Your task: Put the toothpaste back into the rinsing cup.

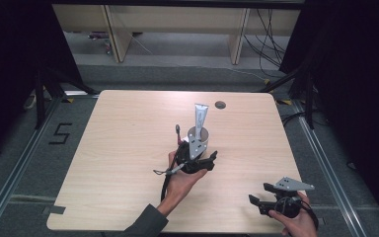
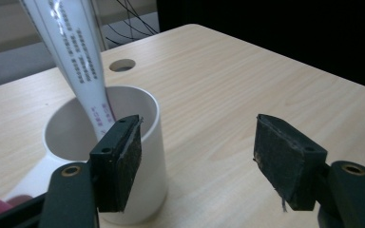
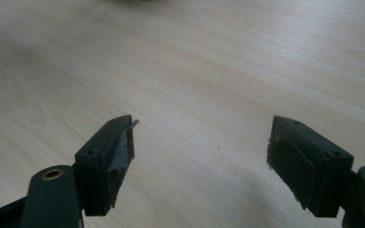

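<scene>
Surface [image 1: 128, 148]: one pale wood top, filling the middle of the high view, with one round cable hole [image 1: 220, 104] near its upper edge. The high view alone gives the grey floor around it and a "5" marked at the left.

Cup [image 2: 142, 142]: one, white, upright at the centre of the high view. The left gripper view brings it close, at lower left of that frame, and shows its hollow inside, which the high view hides.

Tube [image 2: 76, 57]: one, white with printed text, standing tilted in the cup, top leaning to the upper left of the left gripper view.

Left gripper [image 2: 197, 156]: jaws wide, nothing between them; one jaw sits just in front of the cup's wall, contact unclear.

Right gripper [image 3: 199, 161]: lower right of the high view, well apart from the cup. Jaws wide, bare wood between them.
</scene>
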`<state>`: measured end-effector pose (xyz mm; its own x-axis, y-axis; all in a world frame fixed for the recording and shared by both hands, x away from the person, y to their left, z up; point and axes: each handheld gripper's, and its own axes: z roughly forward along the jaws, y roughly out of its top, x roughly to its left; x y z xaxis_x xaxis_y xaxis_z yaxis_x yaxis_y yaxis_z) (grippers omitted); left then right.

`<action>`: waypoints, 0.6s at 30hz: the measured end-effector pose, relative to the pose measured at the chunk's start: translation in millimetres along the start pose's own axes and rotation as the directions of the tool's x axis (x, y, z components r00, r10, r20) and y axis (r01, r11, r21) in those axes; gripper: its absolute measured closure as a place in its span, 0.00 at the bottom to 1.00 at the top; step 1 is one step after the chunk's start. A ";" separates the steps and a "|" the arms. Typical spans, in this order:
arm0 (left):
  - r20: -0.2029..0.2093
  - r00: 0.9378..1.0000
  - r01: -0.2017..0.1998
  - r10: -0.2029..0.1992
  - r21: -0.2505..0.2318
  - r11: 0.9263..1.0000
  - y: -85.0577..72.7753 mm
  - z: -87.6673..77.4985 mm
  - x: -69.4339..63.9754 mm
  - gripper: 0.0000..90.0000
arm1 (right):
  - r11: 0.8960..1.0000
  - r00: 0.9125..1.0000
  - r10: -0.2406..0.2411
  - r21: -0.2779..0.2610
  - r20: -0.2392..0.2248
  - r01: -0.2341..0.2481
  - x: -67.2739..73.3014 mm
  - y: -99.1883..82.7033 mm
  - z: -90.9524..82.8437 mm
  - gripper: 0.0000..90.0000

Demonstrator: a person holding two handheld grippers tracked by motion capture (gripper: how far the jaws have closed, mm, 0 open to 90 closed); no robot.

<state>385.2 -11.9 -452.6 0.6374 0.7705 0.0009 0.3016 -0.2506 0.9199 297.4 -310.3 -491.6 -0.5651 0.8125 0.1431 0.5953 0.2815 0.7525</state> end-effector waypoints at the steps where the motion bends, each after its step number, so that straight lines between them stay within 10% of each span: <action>1: 0.009 1.000 0.001 -0.001 0.005 1.000 -0.7 -1.8 -0.3 0.37 | 1.000 1.000 -0.027 -0.007 0.002 0.027 -2.8 0.1 -0.3 0.28; 18: 0.052 0.999 -0.010 0.009 0.015 1.000 -12.6 -26.0 6.9 0.29 | 1.000 1.000 -0.008 -0.009 -0.002 0.008 -0.3 -0.5 0.8 0.28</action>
<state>367.4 11.8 -453.9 0.6760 0.7369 -0.0111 0.3061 -0.2671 0.9138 297.7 -310.3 -492.6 -0.5712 0.8092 0.1379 0.5854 0.2838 0.7595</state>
